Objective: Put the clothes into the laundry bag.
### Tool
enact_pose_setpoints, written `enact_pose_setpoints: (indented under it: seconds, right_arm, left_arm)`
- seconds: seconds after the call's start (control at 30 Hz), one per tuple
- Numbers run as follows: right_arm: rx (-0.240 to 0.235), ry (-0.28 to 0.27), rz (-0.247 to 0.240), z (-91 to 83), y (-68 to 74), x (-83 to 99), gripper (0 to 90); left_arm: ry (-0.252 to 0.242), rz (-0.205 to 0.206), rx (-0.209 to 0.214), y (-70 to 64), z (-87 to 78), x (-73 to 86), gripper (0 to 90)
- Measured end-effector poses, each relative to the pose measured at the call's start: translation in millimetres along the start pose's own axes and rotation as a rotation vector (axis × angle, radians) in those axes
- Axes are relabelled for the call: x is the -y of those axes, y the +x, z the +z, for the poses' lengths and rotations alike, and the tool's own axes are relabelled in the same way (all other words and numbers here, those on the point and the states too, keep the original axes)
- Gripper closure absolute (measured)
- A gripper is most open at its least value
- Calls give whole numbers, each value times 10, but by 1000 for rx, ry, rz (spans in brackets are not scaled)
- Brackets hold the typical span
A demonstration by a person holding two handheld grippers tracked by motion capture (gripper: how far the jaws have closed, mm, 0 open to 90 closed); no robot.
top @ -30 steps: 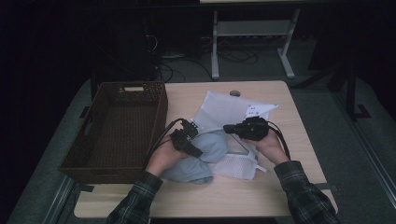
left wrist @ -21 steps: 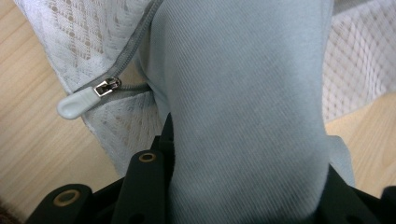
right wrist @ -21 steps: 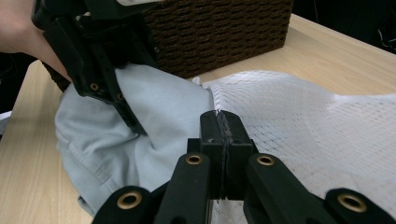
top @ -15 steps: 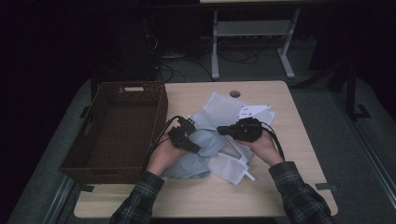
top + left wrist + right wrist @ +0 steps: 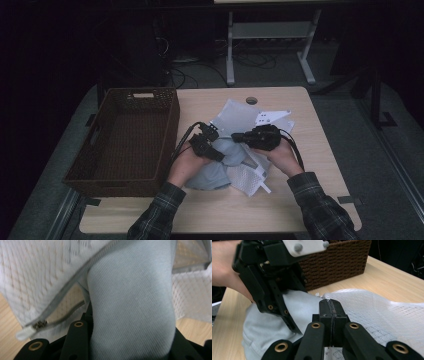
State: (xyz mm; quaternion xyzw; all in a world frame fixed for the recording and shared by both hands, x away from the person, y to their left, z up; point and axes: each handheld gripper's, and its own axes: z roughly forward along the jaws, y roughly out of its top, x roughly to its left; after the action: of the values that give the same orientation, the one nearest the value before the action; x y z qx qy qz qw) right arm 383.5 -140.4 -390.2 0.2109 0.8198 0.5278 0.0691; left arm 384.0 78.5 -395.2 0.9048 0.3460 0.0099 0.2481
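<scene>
The blue cloth (image 5: 212,172) lay left of the mesh bag (image 5: 250,177); your left tool (image 5: 212,150) clamped the cloth, your right tool (image 5: 331,305) pinched the bag's edge.

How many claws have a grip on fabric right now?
2. The left claw pinches the pale blue garment; the right claw is shut on the white mesh bag edge, mid-table.

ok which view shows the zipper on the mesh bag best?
Left gripper view: the zipper runs close up across the white mesh bag, its pull at lower left, beside the light blue cloth. In the right gripper view the bag is only netting. In the high view the bag is too small to make out a zipper.
</scene>
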Motion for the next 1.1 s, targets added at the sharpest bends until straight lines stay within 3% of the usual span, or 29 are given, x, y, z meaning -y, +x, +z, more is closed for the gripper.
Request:
enact_pose_setpoints:
  seconds: [0.33, 0.57, 0.83, 1.1]
  right_arm:
    - [2, -28, -5, -79, 30, -65, 892]
    - [13, 16, 3, -56, -14, 34, 875]
    - [22, 31, 25, -159, -63, 122, 719]
    - [43, 129, 26, -305, -23, 370, 616]
  left_arm:
    - [-31, -28, 4, -35, 97, -134, 622]
    - [-33, -50, 3, 4, 156, -138, 622]
    - [-36, -67, 7, 60, 169, -135, 624]
    - [-40, -85, 8, 81, 167, -133, 624]
